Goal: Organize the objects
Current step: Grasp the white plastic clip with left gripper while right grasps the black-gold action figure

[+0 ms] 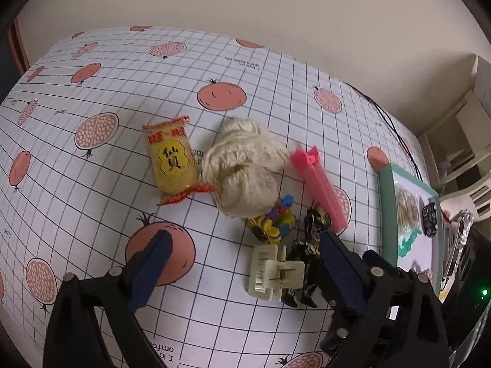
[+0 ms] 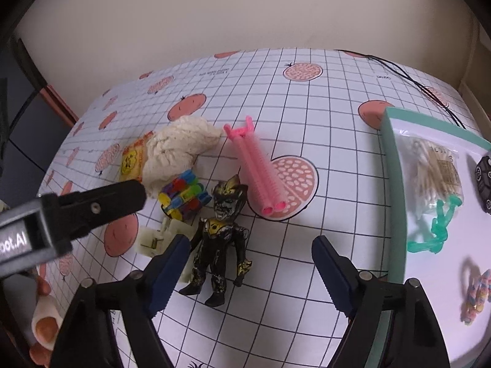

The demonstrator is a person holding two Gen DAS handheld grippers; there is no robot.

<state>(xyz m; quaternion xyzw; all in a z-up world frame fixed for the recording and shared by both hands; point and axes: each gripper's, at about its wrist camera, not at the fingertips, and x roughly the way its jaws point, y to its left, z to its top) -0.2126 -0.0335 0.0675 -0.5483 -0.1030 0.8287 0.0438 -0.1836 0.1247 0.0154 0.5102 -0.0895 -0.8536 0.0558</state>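
Observation:
A black-and-gold action figure [image 2: 221, 242] lies on the gridded tablecloth between my right gripper's [image 2: 250, 247] open fingers; it also shows in the left wrist view [image 1: 308, 251]. Beside it lie a cream hair claw [image 1: 271, 271], a multicoloured toy [image 2: 181, 197], a pink clip [image 2: 259, 173], a crumpled cream cloth [image 1: 245, 168] and a yellow snack packet [image 1: 173, 159]. My left gripper [image 1: 244, 240] is open and empty, just short of the hair claw. It shows as a black arm [image 2: 76, 211] in the right wrist view.
A teal-rimmed white tray [image 2: 396, 184] on the right holds a bag of cotton swabs [image 2: 435, 171], a green chain [image 2: 435, 230], a black toy [image 2: 484, 181] and a pastel band [image 2: 475, 294]. A black cable [image 2: 414, 82] runs along the far right table edge.

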